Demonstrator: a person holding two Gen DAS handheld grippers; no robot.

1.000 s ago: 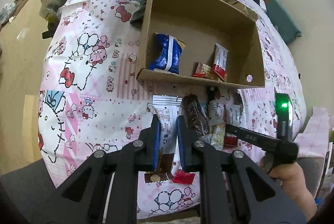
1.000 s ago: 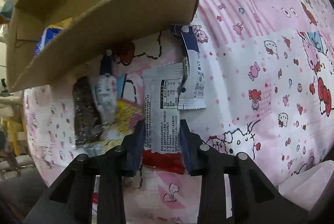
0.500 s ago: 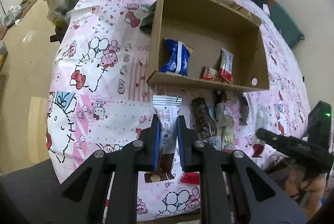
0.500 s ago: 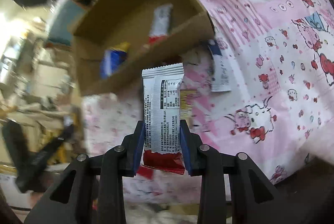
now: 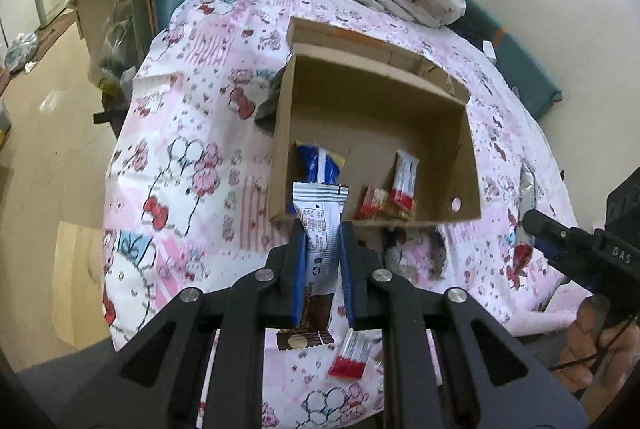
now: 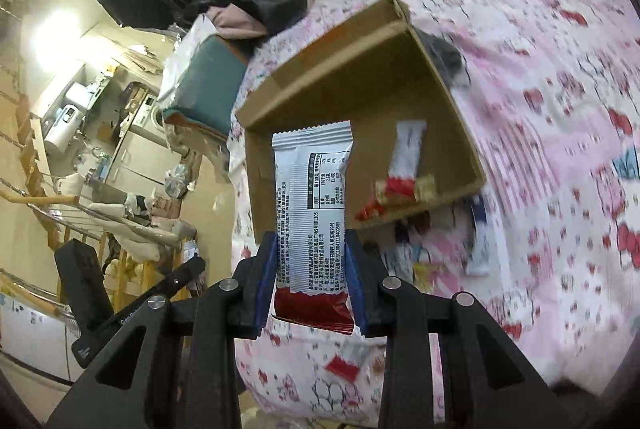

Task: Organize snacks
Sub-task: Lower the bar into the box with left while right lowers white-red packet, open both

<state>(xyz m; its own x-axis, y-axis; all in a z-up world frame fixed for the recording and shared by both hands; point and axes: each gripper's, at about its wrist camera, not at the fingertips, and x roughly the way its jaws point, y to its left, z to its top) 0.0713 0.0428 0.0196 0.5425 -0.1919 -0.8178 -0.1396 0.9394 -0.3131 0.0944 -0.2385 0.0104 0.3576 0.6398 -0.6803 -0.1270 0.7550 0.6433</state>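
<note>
Cardboard forms the open box [image 5: 440, 117] lying on the pink cartoon-print bedsheet [image 5: 192, 133], toward its middle. From the left wrist view, three packets show inside the box: a blue bag [image 5: 320, 165] by the left wall, a white-and-red bar [image 5: 405, 175] and a small red sweet [image 5: 374, 203] at the near wall. The right wrist view hides the blue bag behind the held packet. Each gripper carries one snack above the sheet's near edge: the left gripper [image 5: 322, 269] has its jaws narrow on a white-and-brown wafer packet [image 5: 320, 229]; the right gripper [image 6: 311, 281] grips a white packet with a red end [image 6: 311, 213] by its sides. One small red-and-white packet [image 5: 352, 355] lies loose near the front edge. Several more wrappers [image 6: 420, 253] lie just outside the box's near wall, too blurred to count. Only the right view shows a washing machine [image 6: 154, 117] and a drying rack [image 6: 80, 217].
</note>
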